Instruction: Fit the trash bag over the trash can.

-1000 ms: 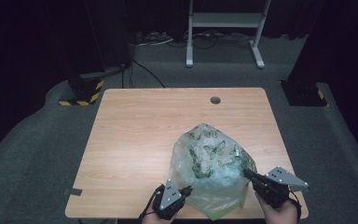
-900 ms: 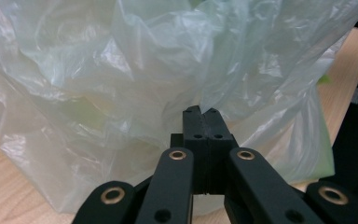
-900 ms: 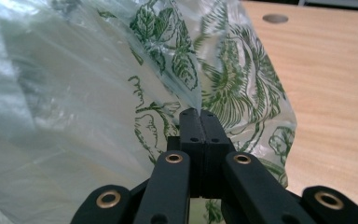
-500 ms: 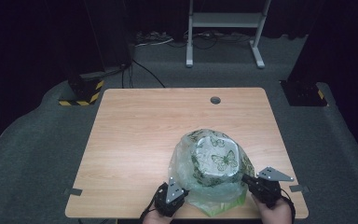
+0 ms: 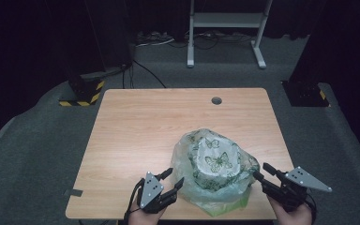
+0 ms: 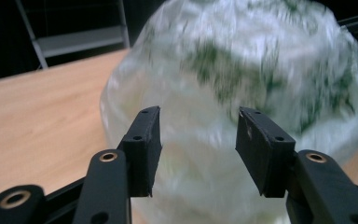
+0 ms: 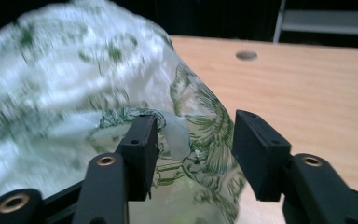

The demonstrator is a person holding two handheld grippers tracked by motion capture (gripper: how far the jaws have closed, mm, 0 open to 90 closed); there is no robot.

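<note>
The translucent pale-green plastic bag (image 5: 215,176), domed over a white butterfly-print bowl-shaped item, sits on the light wooden table (image 5: 159,126) at the near edge, right of centre. It lies directly btwn the 2 tools: the left gripper (image 5: 174,180) is just beside its near-left flank, the right gripper (image 5: 261,172) just beside its near-right flank, both aimed inward and slightly far. The 2 look about equally near the bag, w/ neither side clearly closer. Both have just been opening and now stand roughly half spread, holding nothing. In the left gripper view the pads (image 6: 147,140) frame blurred film w/o pinching it; in the right gripper view a fold of film sits btwn the jaws, pads not pressing. Any regrasp prob means closing inward from either side.
</note>
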